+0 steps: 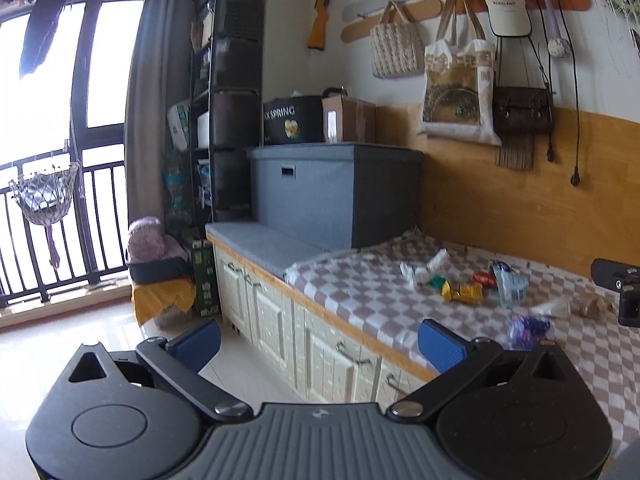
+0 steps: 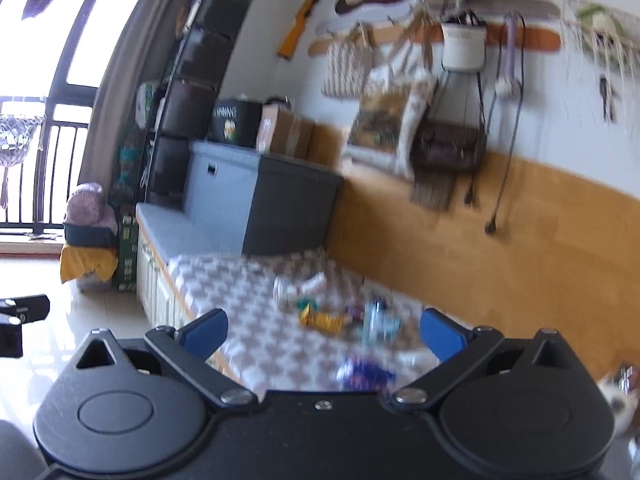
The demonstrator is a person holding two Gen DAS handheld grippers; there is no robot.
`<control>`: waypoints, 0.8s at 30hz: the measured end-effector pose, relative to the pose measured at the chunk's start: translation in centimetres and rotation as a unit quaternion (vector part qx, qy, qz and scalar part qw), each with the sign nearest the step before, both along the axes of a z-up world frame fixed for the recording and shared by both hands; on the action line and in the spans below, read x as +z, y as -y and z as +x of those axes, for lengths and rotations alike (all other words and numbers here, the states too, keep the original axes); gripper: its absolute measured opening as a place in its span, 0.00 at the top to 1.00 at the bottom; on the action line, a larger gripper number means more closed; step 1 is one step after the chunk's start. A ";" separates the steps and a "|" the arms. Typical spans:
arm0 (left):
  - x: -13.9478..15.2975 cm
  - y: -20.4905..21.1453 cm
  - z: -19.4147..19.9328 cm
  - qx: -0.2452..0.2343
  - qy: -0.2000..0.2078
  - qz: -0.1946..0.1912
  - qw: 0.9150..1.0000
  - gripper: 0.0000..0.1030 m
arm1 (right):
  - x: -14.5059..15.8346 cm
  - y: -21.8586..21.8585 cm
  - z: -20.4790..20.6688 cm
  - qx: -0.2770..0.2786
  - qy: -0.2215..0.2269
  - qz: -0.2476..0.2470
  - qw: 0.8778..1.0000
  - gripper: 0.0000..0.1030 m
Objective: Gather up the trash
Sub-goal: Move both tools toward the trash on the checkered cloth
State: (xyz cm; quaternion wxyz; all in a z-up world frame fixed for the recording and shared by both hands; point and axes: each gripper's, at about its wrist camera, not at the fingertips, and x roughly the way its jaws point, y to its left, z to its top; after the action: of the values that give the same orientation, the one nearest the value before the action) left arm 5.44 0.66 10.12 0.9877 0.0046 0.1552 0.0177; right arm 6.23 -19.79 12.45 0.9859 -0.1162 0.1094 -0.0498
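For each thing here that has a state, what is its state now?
Left claw: open, empty.
Right claw: open, empty.
Wrappers: loose on the checkered cloth, not collected.
Grey box: lid closed.
Drawers: shut.
Curtain: drawn aside.

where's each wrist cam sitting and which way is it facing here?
Left wrist: off the bench's front edge, facing the trash pile on the checkered cover; open left gripper below, right gripper's tip at right.
Right wrist: closer, over the bench, blurred; open right gripper below.
Shared: trash, grey box, wall bags.
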 end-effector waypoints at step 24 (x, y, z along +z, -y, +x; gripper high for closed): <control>-3.5 12.4 22.5 -0.134 -0.040 -0.044 0.989 0.00 | -9.2 14.1 20.7 -0.078 -0.077 0.132 0.985 0.00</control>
State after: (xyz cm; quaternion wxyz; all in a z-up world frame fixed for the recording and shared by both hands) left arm 27.90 -11.75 6.59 0.9734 -0.0180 0.1934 -0.1216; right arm 26.93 -33.86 3.30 0.9744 0.0203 0.1990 -0.1024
